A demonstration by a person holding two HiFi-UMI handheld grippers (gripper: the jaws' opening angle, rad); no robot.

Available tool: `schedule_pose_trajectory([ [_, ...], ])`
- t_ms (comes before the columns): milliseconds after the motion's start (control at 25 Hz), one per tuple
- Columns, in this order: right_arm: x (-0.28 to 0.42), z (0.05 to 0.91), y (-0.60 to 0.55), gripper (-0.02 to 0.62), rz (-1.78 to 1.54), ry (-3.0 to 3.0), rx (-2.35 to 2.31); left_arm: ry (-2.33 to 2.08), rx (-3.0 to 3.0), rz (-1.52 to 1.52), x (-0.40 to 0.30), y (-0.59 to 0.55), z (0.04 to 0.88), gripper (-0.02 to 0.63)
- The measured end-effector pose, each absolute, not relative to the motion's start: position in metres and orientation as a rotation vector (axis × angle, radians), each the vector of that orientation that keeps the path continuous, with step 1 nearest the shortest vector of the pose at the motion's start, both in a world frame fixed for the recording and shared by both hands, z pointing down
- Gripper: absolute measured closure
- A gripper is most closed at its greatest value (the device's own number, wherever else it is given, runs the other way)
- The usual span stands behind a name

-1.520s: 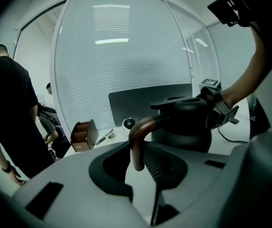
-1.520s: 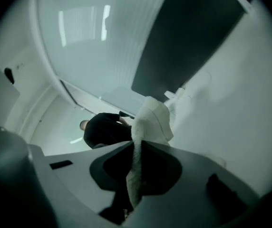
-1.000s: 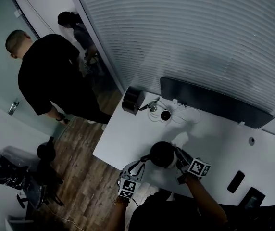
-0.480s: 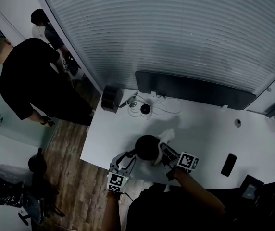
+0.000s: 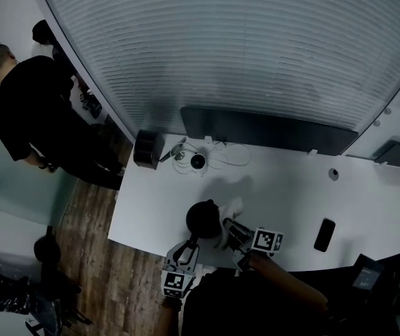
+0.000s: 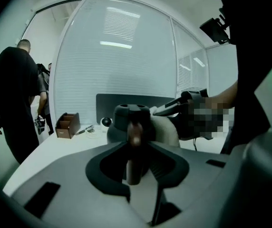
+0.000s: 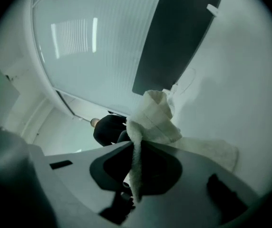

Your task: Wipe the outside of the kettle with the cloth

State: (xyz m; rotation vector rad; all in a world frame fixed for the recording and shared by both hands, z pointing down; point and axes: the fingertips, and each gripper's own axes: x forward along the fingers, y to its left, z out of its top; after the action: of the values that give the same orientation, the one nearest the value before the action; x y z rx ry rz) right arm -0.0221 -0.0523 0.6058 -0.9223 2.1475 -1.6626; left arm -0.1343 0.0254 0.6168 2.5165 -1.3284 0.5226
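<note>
You're mid-wipe. Your right claw [image 5: 226, 226] pinches the cloth [image 5: 232, 208] just beside the kettle [image 5: 203, 219], near the surface's [image 5: 291, 187] front edge. Your left claw [image 5: 189, 243] has just been closing, its jaws not yet clamped on the handle [image 6: 135, 141] between them. Next, steady it and rub round. Whether the cloth touches the kettle is hard to make out.

One kettle [image 5: 203, 219] and one cloth [image 5: 233, 207] are on the one counter [image 5: 382, 201], lower centre. The counter also bears one phone [image 5: 324, 234], one wooden organiser box [image 5: 147, 149], one round device [image 5: 198, 162] and one long dark panel [image 5: 270, 131]. Two people [image 5: 25, 110] stand at the upper left.
</note>
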Motion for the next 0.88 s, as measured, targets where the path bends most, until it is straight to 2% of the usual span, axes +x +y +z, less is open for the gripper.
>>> schedule_pose_trajectory([
  [120,-0.016,0.619,-0.044,0.560,-1.634,2.225,-1.010,-1.221,2.502,0.520,-0.107,0.036,0.621,0.486],
  [320,0.008,0.681,-0.042,0.560,-1.870,2.118,-1.177,-0.996,2.567,0.569,-0.053,0.053,0.621,0.486],
  [400,0.002,0.667,-0.036,0.560,-1.906,2.103,-1.063,-0.924,2.610,0.638,-0.040,0.056,0.626,0.486],
  [600,-0.023,0.597,-0.024,0.560,-1.739,2.293,-0.824,-0.894,2.631,0.689,-0.028,0.044,0.627,0.486],
  [880,-0.015,0.695,-0.002,0.560,-2.050,2.240,-0.875,-0.860,2.646,0.705,-0.024,0.042,0.626,0.486],
])
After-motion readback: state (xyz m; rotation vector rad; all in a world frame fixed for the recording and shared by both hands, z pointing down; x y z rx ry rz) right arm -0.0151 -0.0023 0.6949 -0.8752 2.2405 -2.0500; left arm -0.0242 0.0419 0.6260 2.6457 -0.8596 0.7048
